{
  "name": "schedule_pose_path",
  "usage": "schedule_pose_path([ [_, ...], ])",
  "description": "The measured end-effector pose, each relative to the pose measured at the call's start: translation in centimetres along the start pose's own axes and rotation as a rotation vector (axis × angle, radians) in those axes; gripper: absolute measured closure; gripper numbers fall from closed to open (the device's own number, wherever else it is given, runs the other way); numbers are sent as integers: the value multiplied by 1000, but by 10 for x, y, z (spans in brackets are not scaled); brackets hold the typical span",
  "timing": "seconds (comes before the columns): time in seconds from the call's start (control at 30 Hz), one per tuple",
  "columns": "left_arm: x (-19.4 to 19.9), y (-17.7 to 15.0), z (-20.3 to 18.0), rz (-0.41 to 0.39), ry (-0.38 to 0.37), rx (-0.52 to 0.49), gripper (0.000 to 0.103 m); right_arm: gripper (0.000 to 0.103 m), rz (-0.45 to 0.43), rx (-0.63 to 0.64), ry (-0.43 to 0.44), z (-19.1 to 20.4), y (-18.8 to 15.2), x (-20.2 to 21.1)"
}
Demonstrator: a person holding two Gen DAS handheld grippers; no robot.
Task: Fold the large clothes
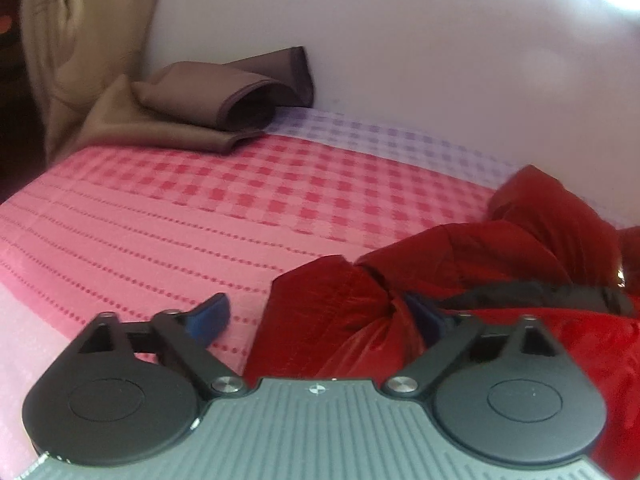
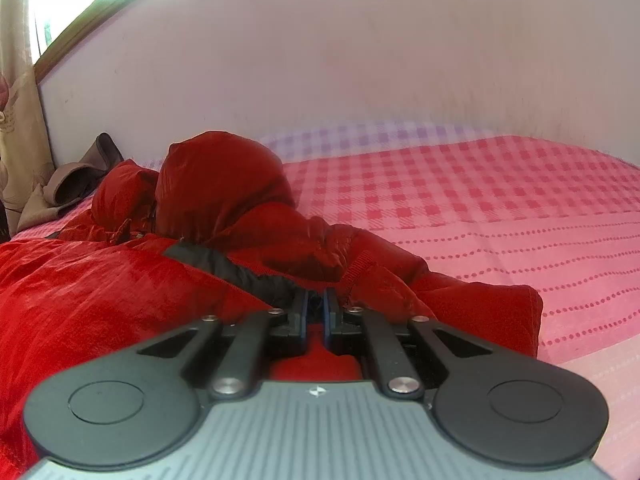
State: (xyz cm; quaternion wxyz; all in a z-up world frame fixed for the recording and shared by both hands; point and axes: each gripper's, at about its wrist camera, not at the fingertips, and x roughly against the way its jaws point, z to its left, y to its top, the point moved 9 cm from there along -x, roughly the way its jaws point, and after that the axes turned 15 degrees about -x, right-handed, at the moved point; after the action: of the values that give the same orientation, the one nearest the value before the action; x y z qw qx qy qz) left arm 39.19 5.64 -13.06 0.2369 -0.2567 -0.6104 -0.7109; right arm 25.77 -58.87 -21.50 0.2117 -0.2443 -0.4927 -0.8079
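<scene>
The red puffer jacket (image 2: 120, 280) lies rumpled on the bed (image 2: 500, 220), hood toward the wall-side edge. The right gripper (image 2: 316, 312) has its fingers pinched on the fabric by the dark lining; the left gripper (image 1: 320, 320) has its fingers spread around a sleeve fold, not yet pressing. I'd close the left deep on that fold, then lift both together.

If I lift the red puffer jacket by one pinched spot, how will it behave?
The red puffer jacket will likely sag and drape: it lies in soft rumpled folds. Its shiny shell suggests it may slip from the right gripper, shut on a thin pinch. Its puffy bulk suggests it is light for its size.
</scene>
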Motion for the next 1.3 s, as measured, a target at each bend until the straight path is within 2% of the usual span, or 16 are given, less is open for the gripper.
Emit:
schedule_pose_path([
  [0.07,2,1,2,-2,32,-1,0,98,-8,6,-4,1,0,1],
  [0.2,8,3,-1,-25,90,-48,0,98,-18,5,-2,0,0,3],
  [0.67,5,3,-2,-22,81,-34,0,96,-53,72,-49,8,0,6],
  [1.3,6,3,-1,-26,86,-34,0,96,-82,93,-54,10,0,14],
])
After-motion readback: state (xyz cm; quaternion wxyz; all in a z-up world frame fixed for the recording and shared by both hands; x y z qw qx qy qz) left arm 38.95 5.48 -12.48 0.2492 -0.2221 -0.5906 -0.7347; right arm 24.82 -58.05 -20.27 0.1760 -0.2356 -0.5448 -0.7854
